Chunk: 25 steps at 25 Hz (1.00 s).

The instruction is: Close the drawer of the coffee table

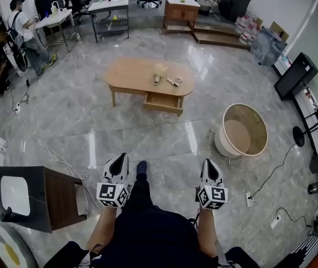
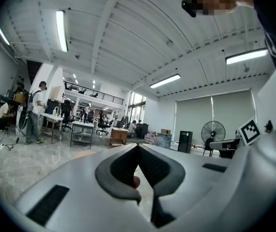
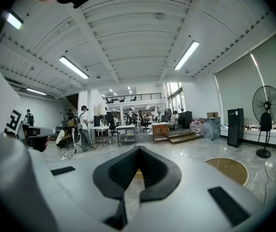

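The drawer stands pulled out from the front of the counter, a low oval wooden coffee table in the middle of the room, and its open side faces the person. A few small objects lie on the counter top above the drawer; they are too small to name.

The drawer and counter lie well apart from both claws, across a stretch of glossy grey marble floor. The left claw and the right claw are held side by side in front of the person's body, both pointing toward the counter. Each gripper view shows its two jaws pressed together at the tips, with nothing gripped between them. The person's shoe shows between the two claws.

To the right of the counter, a round cream tub with a wooden inside lies tipped on the floor. At the lower left stands a dark wooden side cabinet. A power strip lies on the floor by the right claw. At the far upper left, a person in a cap stands beside a work desk.
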Each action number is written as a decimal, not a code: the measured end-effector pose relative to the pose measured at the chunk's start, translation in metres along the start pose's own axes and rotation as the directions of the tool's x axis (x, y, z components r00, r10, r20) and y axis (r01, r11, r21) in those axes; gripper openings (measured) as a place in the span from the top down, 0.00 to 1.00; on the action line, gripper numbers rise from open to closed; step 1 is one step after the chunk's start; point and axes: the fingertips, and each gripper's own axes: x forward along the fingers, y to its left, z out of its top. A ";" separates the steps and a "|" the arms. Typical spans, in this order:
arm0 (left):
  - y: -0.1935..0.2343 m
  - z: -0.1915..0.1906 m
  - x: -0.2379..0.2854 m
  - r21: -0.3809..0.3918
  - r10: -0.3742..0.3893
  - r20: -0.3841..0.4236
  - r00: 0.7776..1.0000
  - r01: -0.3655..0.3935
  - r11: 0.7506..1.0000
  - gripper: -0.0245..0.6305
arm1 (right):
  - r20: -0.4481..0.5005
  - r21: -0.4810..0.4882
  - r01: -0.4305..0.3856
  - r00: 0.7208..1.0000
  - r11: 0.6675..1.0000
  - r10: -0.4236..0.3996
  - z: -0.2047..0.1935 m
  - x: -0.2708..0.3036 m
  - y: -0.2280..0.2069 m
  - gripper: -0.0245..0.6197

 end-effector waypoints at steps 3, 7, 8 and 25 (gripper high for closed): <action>0.011 0.002 0.012 0.018 0.018 -0.008 1.000 -0.017 1.000 0.93 | 0.001 -0.009 -0.023 1.000 1.000 0.023 0.003 0.020 0.007 0.92; 0.022 0.006 0.030 0.011 0.024 -0.005 1.000 -0.024 1.000 0.93 | 0.001 -0.021 -0.036 0.999 0.999 0.036 0.011 0.042 0.010 0.92; 0.023 0.007 0.034 0.011 0.024 -0.005 1.000 -0.024 1.000 0.93 | 0.002 -0.026 -0.037 0.999 0.999 0.037 0.013 0.046 0.009 0.92; 0.067 0.016 0.116 0.035 0.066 -0.041 0.997 -0.065 0.997 0.93 | -0.039 -0.014 -0.043 0.998 0.999 0.043 0.029 0.143 -0.003 0.92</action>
